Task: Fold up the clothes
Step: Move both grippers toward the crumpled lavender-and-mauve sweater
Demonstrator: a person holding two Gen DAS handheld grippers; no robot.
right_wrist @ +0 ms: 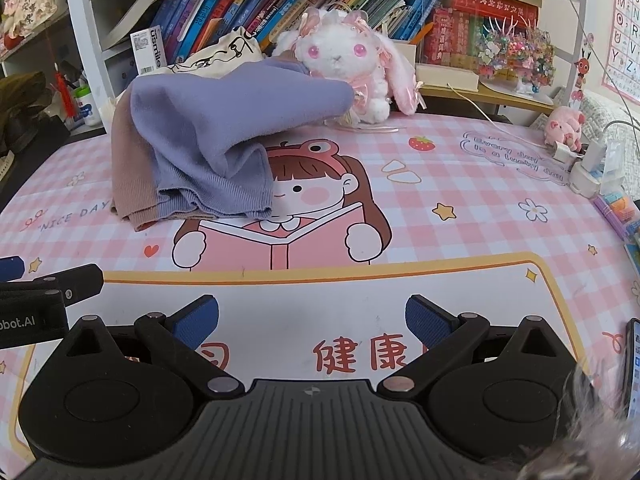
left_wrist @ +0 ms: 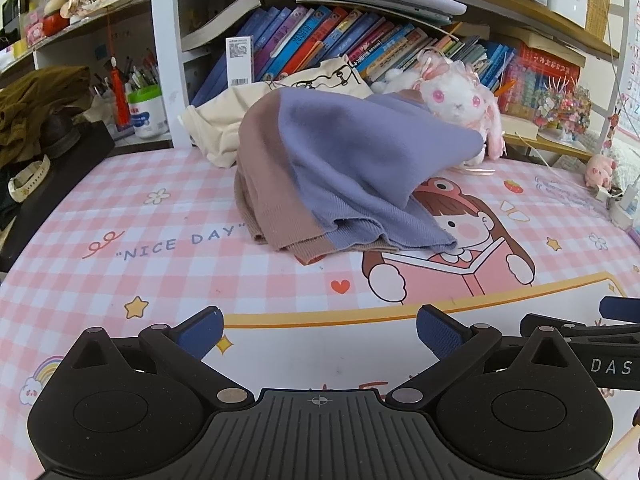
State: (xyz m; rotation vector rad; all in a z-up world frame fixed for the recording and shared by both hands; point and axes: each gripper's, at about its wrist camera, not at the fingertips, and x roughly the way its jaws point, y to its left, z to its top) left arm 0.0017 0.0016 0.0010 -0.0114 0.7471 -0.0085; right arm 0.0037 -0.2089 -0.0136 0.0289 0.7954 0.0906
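A knitted garment in purple and dusty brown (left_wrist: 340, 168) (right_wrist: 208, 136) lies bunched in a heap at the back of the pink checked desk mat (left_wrist: 160, 280) (right_wrist: 460, 240), its upper part draped up against a white plush rabbit (left_wrist: 456, 100) (right_wrist: 344, 56). My left gripper (left_wrist: 318, 332) is open near the front of the mat, well short of the garment, nothing between its blue pads. My right gripper (right_wrist: 312, 320) is open too, beside the left one, also empty and apart from the garment. Each gripper shows at the edge of the other's view.
A cream tote bag (left_wrist: 248, 112) lies behind the garment. Bookshelves with books (left_wrist: 340, 32) line the back. A pen cup (left_wrist: 146, 108) and olive cloth (left_wrist: 36, 96) stand at left. A pink pig toy (right_wrist: 566, 126), chargers (right_wrist: 592, 168) and a phone (right_wrist: 632, 368) sit at right.
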